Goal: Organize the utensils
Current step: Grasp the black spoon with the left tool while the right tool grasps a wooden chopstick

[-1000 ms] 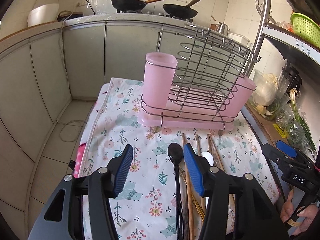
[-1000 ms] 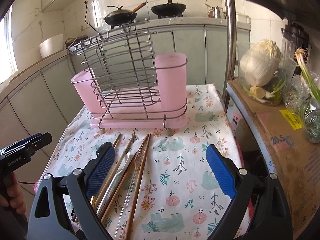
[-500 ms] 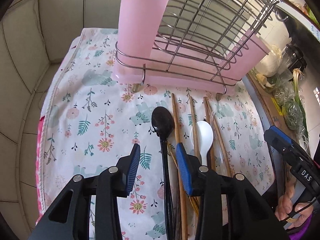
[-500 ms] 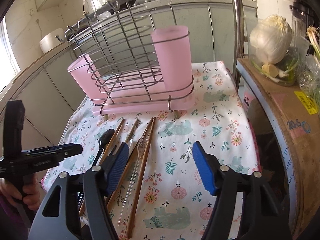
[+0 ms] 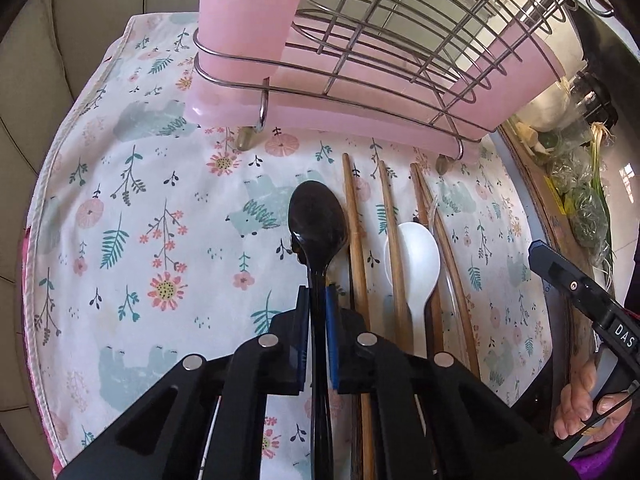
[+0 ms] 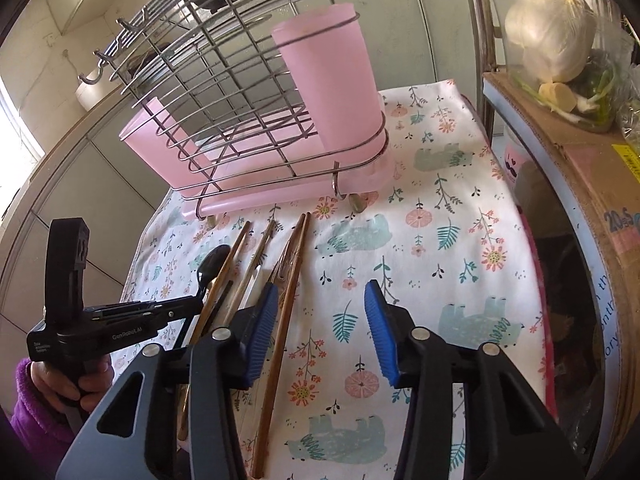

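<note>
The black spoon (image 5: 318, 224) is clamped at its handle by the left gripper (image 5: 317, 300), whose jaws have just been closing. Its long axis is aligned with the fingers, the bowl pointed ahead at the pink wire rack (image 5: 384, 80). The right gripper (image 6: 320, 320) has been narrowing, nothing gripped; chopsticks (image 6: 292, 280) are seen beside its left finger.

Glossy black plastic spoon (image 5: 318, 220), matt wooden chopsticks (image 5: 356, 236), shiny wire rack (image 5: 400, 40) at 12 o'clock, printed cloth (image 5: 160, 240) underneath.
</note>
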Motion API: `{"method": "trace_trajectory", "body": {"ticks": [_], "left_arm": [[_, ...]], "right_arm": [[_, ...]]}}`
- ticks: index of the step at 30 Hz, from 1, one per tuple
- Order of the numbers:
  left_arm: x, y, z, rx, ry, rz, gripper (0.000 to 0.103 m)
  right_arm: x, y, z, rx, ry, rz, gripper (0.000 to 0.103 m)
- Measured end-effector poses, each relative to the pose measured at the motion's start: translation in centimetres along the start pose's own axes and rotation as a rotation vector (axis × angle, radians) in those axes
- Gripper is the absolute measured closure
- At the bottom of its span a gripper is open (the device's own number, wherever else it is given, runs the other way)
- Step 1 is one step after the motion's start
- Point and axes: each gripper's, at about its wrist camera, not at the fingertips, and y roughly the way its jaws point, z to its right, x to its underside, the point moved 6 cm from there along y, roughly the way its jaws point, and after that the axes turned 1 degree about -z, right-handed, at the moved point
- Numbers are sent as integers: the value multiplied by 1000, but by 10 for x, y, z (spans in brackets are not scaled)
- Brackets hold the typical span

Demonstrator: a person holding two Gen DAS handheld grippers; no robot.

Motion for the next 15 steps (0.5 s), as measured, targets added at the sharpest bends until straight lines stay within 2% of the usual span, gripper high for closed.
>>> {"method": "trace_trajectory", "body": {"ticks": [4,7,10,12,15], "left_arm": [[-2,-14,-14,-12,-37,39,96],[-3,-26,-26,-63,-51,82,96],[-3,-33,-35,-121,-37,101,96],[-2,-32,-39,-132,-30,93,96],[0,-28,-45,-138,-24,73,96]], "right_arm": [[0,10,-6,-11,-11,-32,58],[1,17,-9,-17,-17,-60,59],[4,26,-11,-17,-18,-97,69],[6,34,-13,-10,-24,-122,74],[8,46,-17,-1,-28,-158,76]]}}
